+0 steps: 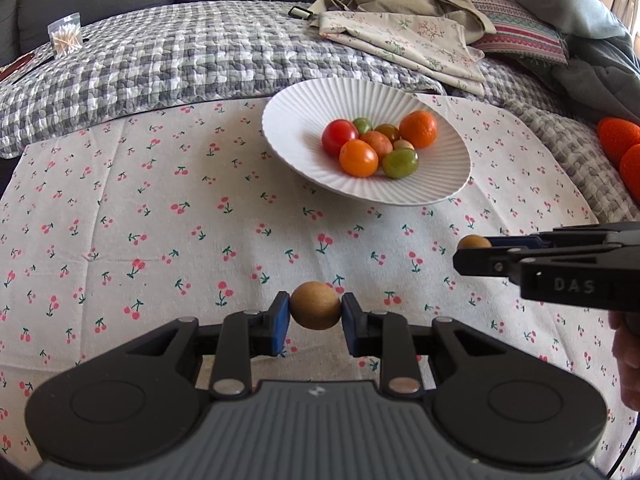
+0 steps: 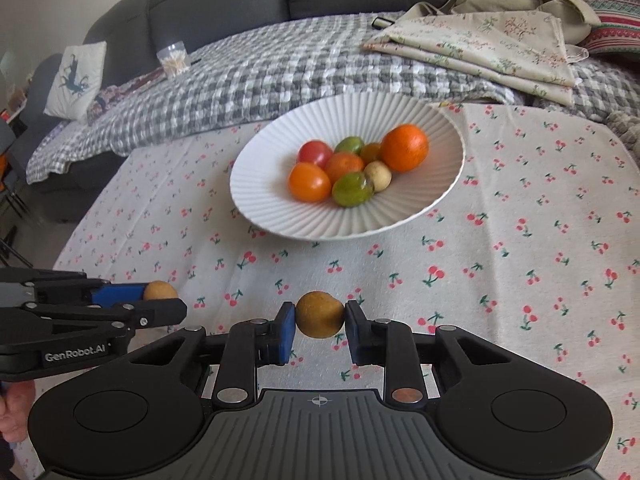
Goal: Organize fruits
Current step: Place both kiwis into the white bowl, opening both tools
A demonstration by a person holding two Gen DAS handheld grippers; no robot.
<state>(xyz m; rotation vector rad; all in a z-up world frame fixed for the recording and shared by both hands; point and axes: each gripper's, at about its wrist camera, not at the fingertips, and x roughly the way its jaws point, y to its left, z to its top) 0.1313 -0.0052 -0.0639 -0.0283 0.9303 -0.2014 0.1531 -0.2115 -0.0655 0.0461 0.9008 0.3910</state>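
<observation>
A white ribbed plate on the cherry-print cloth holds several fruits: red, orange and green tomatoes, an orange mandarin and a small tan fruit. My left gripper is shut on a round tan-brown fruit, held above the cloth in front of the plate; it also shows in the right wrist view. My right gripper is shut on a second tan-brown fruit, seen at the right of the left wrist view.
The cherry-print cloth lies over a grey checked quilt. Folded floral cloths and bags lie behind the plate. A box of cotton swabs stands far left. Orange objects sit at the right edge. A grey sofa is behind.
</observation>
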